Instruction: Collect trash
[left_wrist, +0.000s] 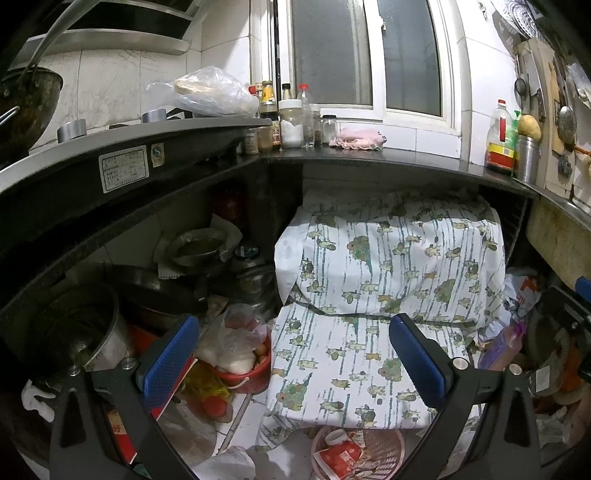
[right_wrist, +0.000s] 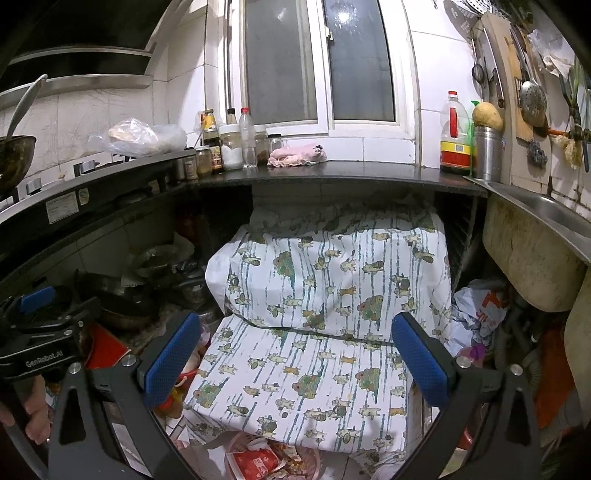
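Note:
A pink basket (left_wrist: 384, 443) on the floor holds a crumpled red and white carton (left_wrist: 338, 456) and other scraps; it lies low in both views, half under a printed cloth (left_wrist: 388, 266). My left gripper (left_wrist: 293, 360) hangs open above the cloth's lower step, with nothing between its blue pads (left_wrist: 170, 362). In the right wrist view the right gripper (right_wrist: 297, 358) is also open and empty over the same cloth (right_wrist: 314, 295), with the basket (right_wrist: 236, 446) and carton (right_wrist: 253, 463) below it. A crumpled white and orange bag (right_wrist: 476, 306) lies to the right.
A red bucket (left_wrist: 255, 380) stuffed with plastic bags, pots (left_wrist: 85, 332) and pans crowd the floor at left under the dark counter (left_wrist: 369, 157). Bottles and jars (left_wrist: 291, 122) stand on the counter. A sink (right_wrist: 532, 258) juts out at right. A hand (right_wrist: 33, 410) holds the left tool.

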